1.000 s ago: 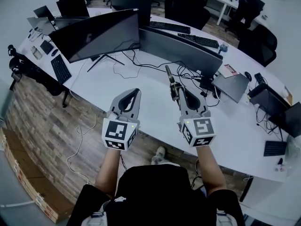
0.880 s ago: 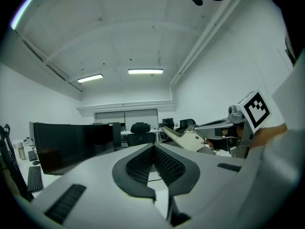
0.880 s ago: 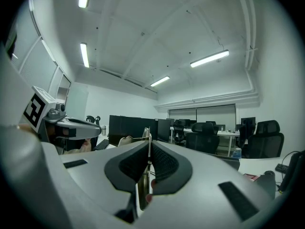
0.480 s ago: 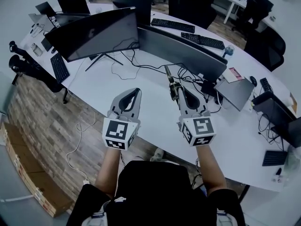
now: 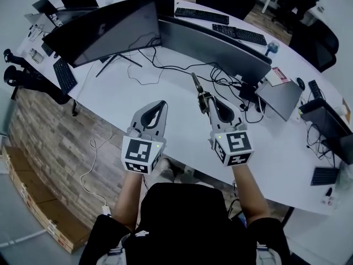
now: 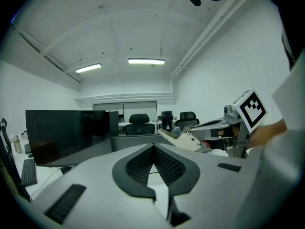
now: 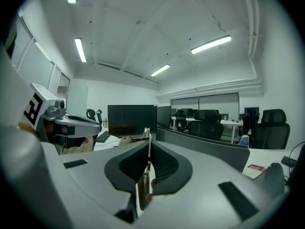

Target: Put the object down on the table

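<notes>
The right gripper (image 5: 209, 107), jaws clamped on a slim tool (image 5: 196, 86), hangs above the near side of the white table (image 5: 165, 90), so lowering and releasing seem next, while the left gripper (image 5: 158, 107), jaws together, holds nothing.

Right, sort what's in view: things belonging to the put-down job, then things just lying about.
Job: slender tool; right hand-held gripper clamping it; white table.
Lying about: monitors; keyboards; cables; left hand-held gripper, shut, empty.

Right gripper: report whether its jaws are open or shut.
Shut. The right gripper pinches a slim tool between its jaws; the head view shows it jutting past them, above the table.
</notes>
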Available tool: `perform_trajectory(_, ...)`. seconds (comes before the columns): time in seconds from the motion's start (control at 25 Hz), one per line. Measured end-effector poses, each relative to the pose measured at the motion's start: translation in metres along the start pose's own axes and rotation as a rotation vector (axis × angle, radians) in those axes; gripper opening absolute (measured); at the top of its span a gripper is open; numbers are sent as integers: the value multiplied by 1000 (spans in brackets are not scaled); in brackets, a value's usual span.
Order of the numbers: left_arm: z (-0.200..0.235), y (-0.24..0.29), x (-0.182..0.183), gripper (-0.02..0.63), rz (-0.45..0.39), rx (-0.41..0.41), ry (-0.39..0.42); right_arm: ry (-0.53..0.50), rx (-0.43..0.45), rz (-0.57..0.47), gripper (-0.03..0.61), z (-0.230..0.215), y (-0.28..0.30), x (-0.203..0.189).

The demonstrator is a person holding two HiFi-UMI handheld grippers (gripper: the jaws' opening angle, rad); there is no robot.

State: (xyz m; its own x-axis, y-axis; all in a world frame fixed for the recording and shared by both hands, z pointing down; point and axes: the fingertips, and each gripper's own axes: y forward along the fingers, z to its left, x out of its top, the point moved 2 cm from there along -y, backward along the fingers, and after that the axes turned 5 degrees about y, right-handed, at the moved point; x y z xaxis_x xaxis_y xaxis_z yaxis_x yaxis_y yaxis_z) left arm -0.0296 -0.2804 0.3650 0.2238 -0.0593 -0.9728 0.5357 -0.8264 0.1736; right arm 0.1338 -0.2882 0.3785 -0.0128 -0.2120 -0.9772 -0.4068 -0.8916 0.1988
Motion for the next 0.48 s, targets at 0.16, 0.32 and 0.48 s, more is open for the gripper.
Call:
perform_trajectory(0.16, 13, 1, -14, 14, 20, -19, -11, -4, -9, 25, 26, 9, 11, -8)
perform_trajectory(0.32, 22, 6, -27, 14, 31, -35, -37, -9, -12, 62, 26, 17, 24, -22)
perform_trajectory(0.48, 27, 11, -44, 14, 54, -54, -58, -17, -7, 116, 26, 25, 37, -42)
